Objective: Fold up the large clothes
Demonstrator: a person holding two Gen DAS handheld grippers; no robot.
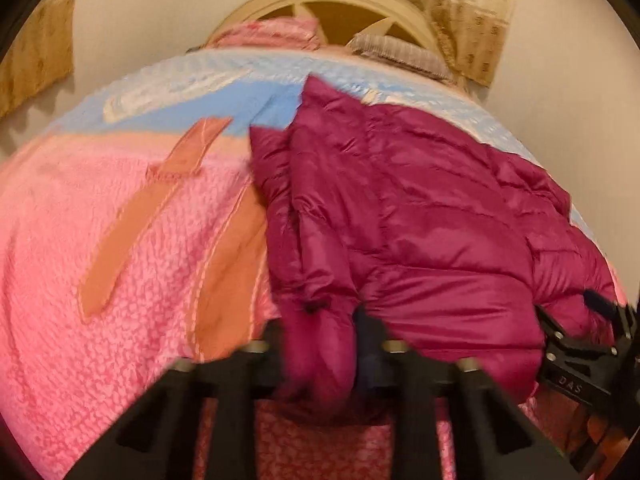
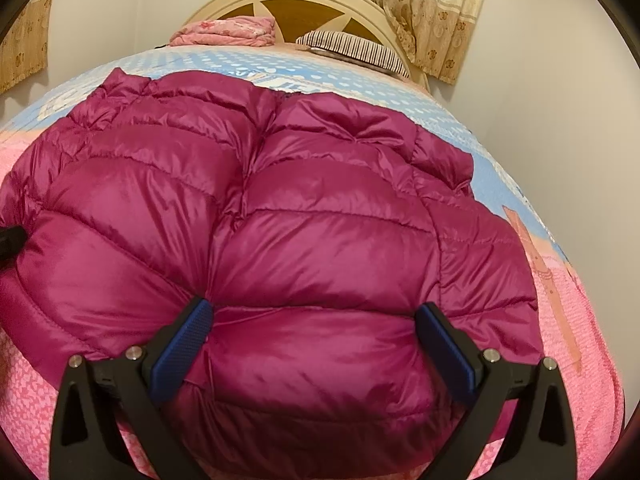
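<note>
A magenta quilted puffer jacket (image 2: 304,216) lies on a bed; it also shows in the left wrist view (image 1: 400,216). My left gripper (image 1: 320,340) is shut on a sleeve cuff of the jacket at its near left edge. My right gripper (image 2: 316,332) is open, its blue pads (image 2: 184,344) astride the jacket's near puffy edge; whether they press the fabric I cannot tell. The right gripper also shows at the right edge of the left wrist view (image 1: 592,332).
The bed carries a fuzzy pink, orange and blue blanket (image 1: 100,260). A folded pink cloth (image 2: 228,32) and a striped pillow (image 2: 352,50) lie by the cream headboard (image 2: 288,4). Curtains (image 2: 432,8) hang behind. Walls stand close on both sides.
</note>
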